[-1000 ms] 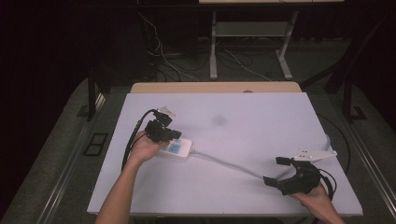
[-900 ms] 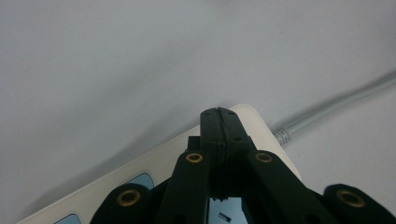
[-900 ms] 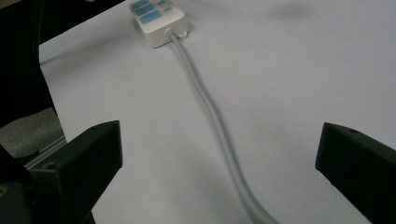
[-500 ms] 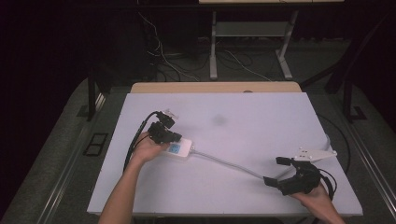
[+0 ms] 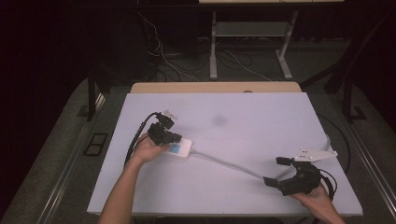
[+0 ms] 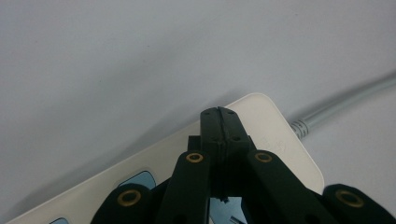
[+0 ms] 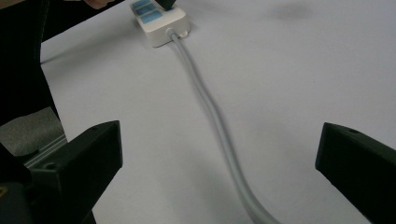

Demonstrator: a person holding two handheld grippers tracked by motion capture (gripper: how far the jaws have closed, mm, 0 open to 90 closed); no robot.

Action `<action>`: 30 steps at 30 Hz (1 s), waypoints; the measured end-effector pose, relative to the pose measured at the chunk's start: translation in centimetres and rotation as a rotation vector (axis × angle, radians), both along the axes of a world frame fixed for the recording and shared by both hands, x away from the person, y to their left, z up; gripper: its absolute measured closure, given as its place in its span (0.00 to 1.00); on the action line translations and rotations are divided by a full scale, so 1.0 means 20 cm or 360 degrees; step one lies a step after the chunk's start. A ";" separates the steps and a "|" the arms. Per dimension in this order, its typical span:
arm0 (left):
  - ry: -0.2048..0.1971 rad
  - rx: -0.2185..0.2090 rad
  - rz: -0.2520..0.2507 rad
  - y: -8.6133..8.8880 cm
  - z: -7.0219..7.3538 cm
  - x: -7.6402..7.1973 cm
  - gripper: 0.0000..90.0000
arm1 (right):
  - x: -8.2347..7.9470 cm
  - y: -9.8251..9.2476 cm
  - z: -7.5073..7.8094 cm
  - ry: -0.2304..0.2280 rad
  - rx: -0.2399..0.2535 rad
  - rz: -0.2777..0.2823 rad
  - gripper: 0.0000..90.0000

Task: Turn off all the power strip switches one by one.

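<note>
Two grippers are engaged with one white power strip [image 5: 180, 149], which lies left of centre on the white table [image 5: 261, 116]. The left gripper [image 6: 219, 114], its jaws pressed together with nothing between them, is set tip-down on the strip's top near the cable end. The right gripper [image 5: 280, 171], jaws spread wide, is held low over the grey cable [image 7: 210, 112], which runs between its jaws, well apart from the strip. The strip would best be pinned steadily while the jaws are closed squarely across the cable.
</note>
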State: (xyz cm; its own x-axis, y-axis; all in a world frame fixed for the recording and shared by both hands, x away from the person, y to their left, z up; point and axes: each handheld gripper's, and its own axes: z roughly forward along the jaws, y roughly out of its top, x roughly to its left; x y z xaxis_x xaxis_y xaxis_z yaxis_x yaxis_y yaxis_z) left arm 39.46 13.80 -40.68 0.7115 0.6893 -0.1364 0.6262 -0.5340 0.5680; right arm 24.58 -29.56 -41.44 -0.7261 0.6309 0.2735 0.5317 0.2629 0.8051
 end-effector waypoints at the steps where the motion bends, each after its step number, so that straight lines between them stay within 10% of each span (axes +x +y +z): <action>1: 0.0012 -0.0004 0.0001 0.00 0.00 0.00 1.00 | 0.00 0.00 0.00 -0.0001 0.0002 -0.0002 0.01; 30: -0.0011 -0.0041 0.0017 0.01 0.00 -0.01 1.00 | 0.00 0.00 0.00 -0.0008 -0.0006 -0.0006 0.01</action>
State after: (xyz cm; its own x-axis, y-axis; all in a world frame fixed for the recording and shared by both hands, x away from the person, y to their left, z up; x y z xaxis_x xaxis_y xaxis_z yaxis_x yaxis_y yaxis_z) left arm 39.18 13.90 -40.71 0.7052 0.6930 -0.1497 0.6279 -0.5124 0.5858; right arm 24.62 -29.52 -41.42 -0.7248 0.6349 0.2675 0.5289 0.2640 0.8066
